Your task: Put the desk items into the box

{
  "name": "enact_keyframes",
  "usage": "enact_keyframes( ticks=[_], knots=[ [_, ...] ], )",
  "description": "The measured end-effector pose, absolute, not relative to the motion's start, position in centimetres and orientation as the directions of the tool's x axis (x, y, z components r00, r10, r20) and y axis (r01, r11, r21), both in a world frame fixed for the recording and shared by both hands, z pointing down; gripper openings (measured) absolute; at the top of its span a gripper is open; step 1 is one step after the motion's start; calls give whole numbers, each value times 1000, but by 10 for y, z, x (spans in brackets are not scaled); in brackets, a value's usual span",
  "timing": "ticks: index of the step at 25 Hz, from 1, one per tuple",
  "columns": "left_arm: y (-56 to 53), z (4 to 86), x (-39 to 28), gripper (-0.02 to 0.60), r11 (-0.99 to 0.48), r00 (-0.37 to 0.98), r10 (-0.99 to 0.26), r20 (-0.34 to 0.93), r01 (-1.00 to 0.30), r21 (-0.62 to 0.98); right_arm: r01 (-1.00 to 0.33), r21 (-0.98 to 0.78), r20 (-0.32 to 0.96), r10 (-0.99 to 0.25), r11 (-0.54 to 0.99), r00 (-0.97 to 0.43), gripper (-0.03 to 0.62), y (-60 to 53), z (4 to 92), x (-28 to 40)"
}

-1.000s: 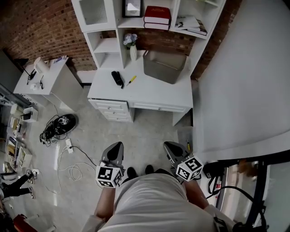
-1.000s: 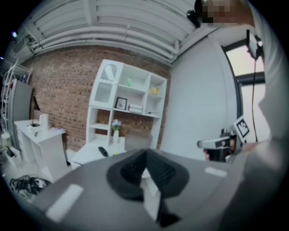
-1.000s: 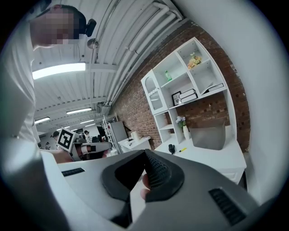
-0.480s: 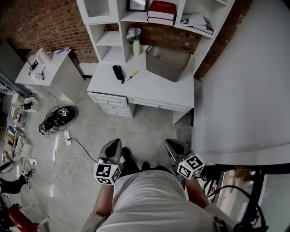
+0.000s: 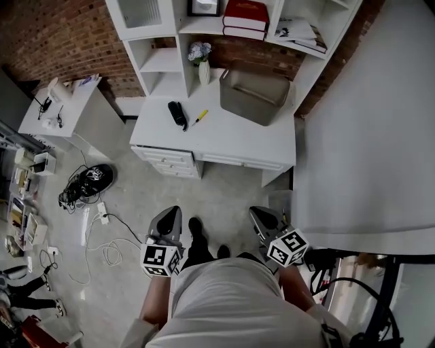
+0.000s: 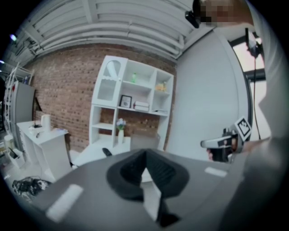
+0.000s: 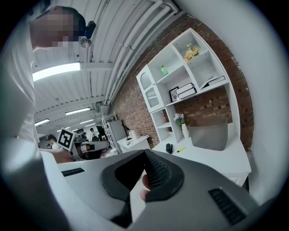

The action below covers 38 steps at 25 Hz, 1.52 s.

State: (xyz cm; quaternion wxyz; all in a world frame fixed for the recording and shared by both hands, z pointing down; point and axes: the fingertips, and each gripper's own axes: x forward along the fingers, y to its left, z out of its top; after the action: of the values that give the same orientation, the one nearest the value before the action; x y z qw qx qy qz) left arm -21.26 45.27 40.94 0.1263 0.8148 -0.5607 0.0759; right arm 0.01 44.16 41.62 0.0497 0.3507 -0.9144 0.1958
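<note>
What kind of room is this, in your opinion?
Probably an office or studio workspace: a white desk with drawers stands against a red brick wall, white shelves above hold red hardcover books, and tangled black cables lie on the grey floor.

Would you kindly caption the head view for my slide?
Left gripper and right gripper, shut, face white desk bearing grey box.
</note>
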Motion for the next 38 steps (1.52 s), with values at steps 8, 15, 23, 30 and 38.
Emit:
enact_keyframes(
  ticks=[8,15,23,30,38],
  knots=[
    [389,422,-252,2,-379,398,-866,304,-917,120,-685,-323,248,-640,653,-727,-6,382,419,-43],
    [332,432,-287,2,-430,434,-840,327,-899,87,-712,-311,261,-664,630,-701,-6,334,420,-79],
    [282,439,-318,2,-483,486,-805,340,-870,99,-750,-298,281,-696,591,-660,-6,290,420,-113],
    [261,441,-329,2,-482,492,-798,349,-868,122,-756,-313,297,-697,574,-653,-6,270,423,-127],
    [230,445,-324,2,-443,456,-815,358,-888,123,-731,-337,281,-677,594,-680,-6,229,430,-122]
  ],
)
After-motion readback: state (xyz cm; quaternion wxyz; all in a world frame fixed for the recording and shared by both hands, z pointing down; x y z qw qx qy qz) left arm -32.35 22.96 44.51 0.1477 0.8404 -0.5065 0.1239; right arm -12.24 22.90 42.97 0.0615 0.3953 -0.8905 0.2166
